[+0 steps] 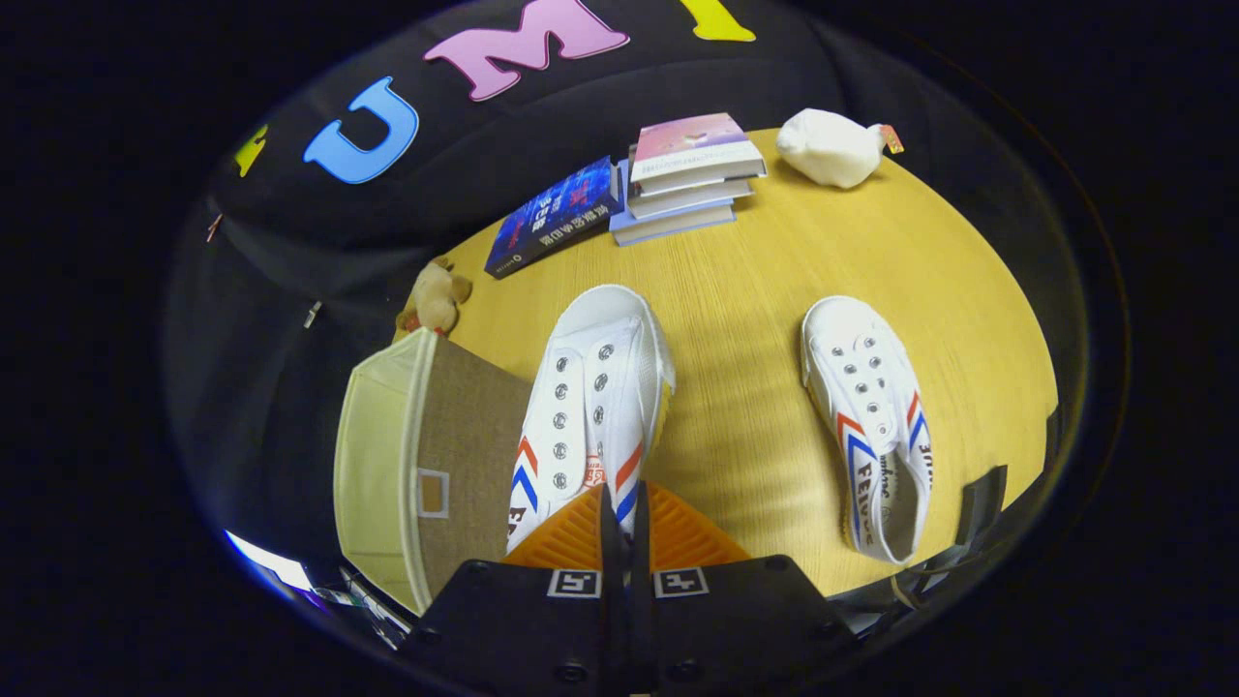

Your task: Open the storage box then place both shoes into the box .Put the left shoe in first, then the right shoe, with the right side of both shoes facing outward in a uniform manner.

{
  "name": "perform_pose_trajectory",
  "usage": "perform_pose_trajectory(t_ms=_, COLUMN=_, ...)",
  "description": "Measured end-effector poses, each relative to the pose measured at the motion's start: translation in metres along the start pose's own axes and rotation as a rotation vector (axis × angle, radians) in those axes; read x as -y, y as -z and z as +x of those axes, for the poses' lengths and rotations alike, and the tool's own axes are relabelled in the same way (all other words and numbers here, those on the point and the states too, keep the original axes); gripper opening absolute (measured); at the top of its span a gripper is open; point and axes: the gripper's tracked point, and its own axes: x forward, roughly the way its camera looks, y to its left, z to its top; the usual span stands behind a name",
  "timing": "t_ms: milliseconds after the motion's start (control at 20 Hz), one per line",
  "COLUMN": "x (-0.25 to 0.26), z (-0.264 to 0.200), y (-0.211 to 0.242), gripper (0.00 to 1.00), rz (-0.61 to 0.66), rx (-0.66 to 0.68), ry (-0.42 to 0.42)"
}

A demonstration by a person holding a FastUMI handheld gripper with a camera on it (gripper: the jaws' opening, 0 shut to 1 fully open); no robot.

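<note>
Gripper view showed the gripper [624, 513] with its fingers pressed close together, clenched on the heel end of a white shoe [592, 387] that stretched away from them, toe pointing toward the books [689, 174]. Just left of that shoe stood the box [426, 465], its pale inside visible, though whether shoe and box touched could not be told. Well right of the held shoe lay the second shoe [871, 426] on the table [755, 319]. Beyond the held shoe sat a dark book [552, 218] beside the stack, a white plush [831, 147] further right, and a small tan plush [436, 295] near the box's far corner.
</note>
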Motion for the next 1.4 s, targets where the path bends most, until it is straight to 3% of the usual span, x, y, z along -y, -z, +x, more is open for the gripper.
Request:
perform_pose_trajectory(t_ms=150, x=-0.033, z=-0.033, y=-0.016, gripper=0.05, rz=0.016, rx=0.068, ry=0.005)
perform_pose_trajectory(t_ms=400, x=-0.116, z=-0.062, y=-0.023, gripper=0.05, rz=0.056, rx=0.126, ry=-0.095)
perform_pose_trajectory(t_ms=800, x=-0.220, z=-0.021, y=0.025, gripper=0.05, rz=-0.014, rx=0.057, ry=-0.178)
perform_pose_trajectory(t_ms=1400, x=-0.214, z=0.082, y=0.090, gripper=0.05, rz=-0.089, rx=-0.183, ry=0.042)
